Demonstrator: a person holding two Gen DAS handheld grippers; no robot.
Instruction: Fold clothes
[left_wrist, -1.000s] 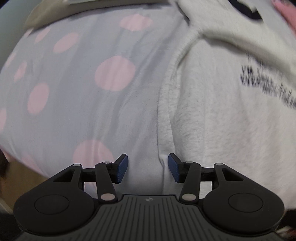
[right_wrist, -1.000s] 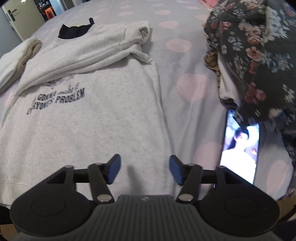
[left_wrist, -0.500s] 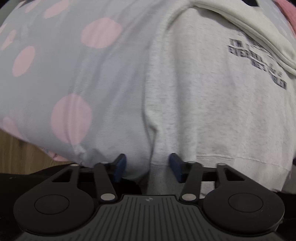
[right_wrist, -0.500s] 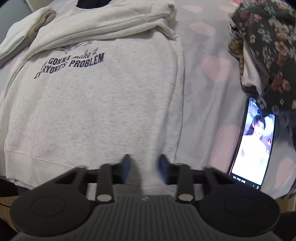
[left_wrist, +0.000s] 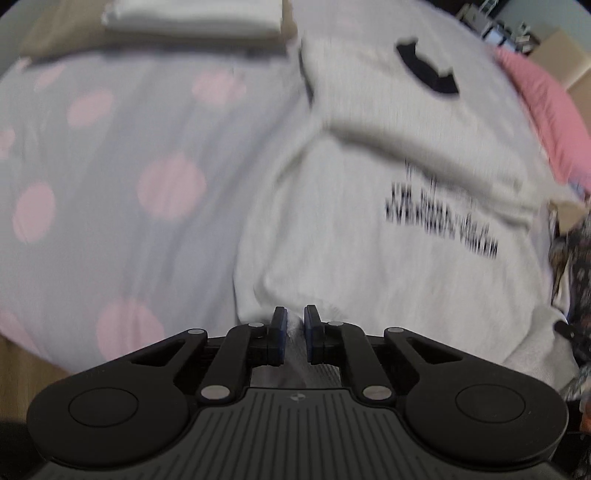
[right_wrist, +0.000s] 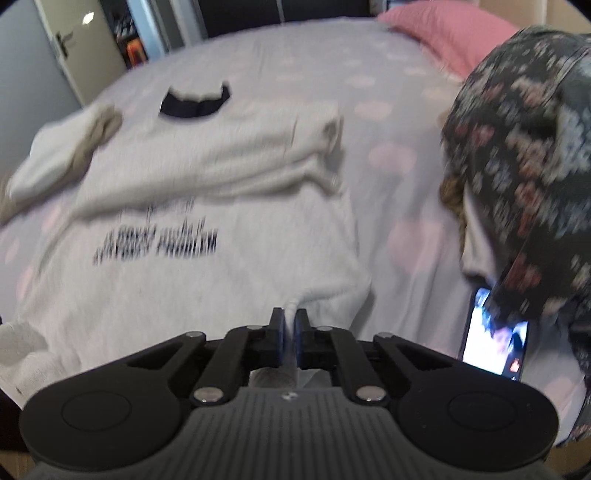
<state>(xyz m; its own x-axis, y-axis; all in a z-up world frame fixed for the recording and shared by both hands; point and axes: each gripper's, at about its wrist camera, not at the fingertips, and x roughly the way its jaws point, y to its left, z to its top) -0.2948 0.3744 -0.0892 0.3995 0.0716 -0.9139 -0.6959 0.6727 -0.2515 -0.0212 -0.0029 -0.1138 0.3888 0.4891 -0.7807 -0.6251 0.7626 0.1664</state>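
Observation:
A light grey sweatshirt (left_wrist: 369, 266) with dark printed text lies face up on the bed, sleeves folded across the chest; it also shows in the right wrist view (right_wrist: 221, 273). My left gripper (left_wrist: 294, 325) is shut on the hem at the sweatshirt's lower left corner, and the cloth bunches up between the pads. My right gripper (right_wrist: 290, 326) is shut on the hem at the lower right corner, with a pinched ridge of fabric rising from it. Both views are motion-blurred.
The bed has a grey cover with pink dots (left_wrist: 129, 192). A lit phone (right_wrist: 495, 339) lies at the right by a dark floral garment pile (right_wrist: 528, 155). A folded white item (left_wrist: 192, 18) lies at the far side. A pink pillow (right_wrist: 450, 29) is at the back right.
Both grippers have closed on the sweatshirt's bottom hem corners and lifted them; the views have tipped up and show more of the bed.

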